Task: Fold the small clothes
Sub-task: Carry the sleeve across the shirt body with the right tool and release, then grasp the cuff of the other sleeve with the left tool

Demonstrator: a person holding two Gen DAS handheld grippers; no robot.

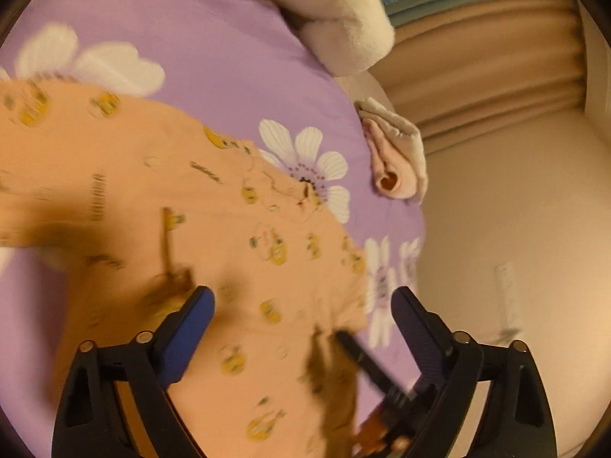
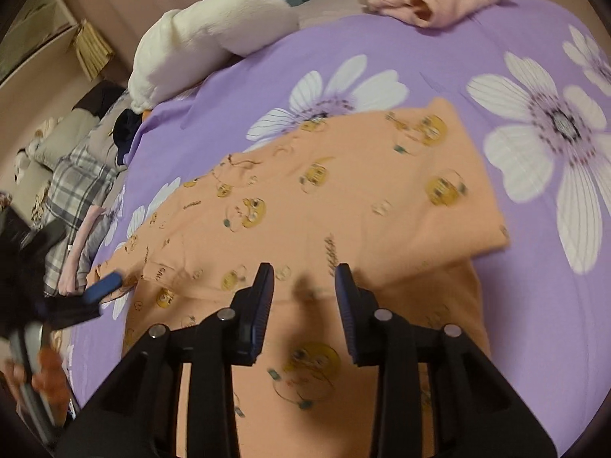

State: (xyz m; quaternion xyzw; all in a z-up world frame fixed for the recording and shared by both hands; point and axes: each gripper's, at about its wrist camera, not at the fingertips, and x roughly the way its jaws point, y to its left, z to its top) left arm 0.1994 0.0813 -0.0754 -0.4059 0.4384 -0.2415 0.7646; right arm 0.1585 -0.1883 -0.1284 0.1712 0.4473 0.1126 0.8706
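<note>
Orange garment: small printed top (image 2: 343, 198) lies on the purple flowered bed cover (image 2: 439, 57), directly under and ahead of my right hand-held gripper (image 2: 305, 286).
Fold so far: one flap already laid over. In the right wrist view a doubled panel sits across the far right part of the top, its lower edge running just past the right fingertips. I judge the job roughly midway, not finished.
Left to do: near half, under the right hand-held gripper, lies single and flat; the end toward the left hand-held gripper (image 1: 301, 305) looks unfolded, with a sleeve-like corner by its blue pad.
Long axis: runs from beneath the right hand-held gripper away to its upper right, slanted across the bed.
Pointing: neckline seems to face the far left of the right hand-held gripper; blur keeps me unsure.
Left hand-held gripper: jaws wide, nothing between them, hovering over the garment's edge.
Right hand-held gripper: jaws part-way apart, no cloth pinched that I can see.
Done pile: a folded pink piece (image 2: 431, 4) rests at the bed's far edge, well beyond both hand-held grippers. I take it as finished.
Neighbours: white plush (image 2: 206, 42) far left of the right hand-held gripper, clear of the work.
</note>
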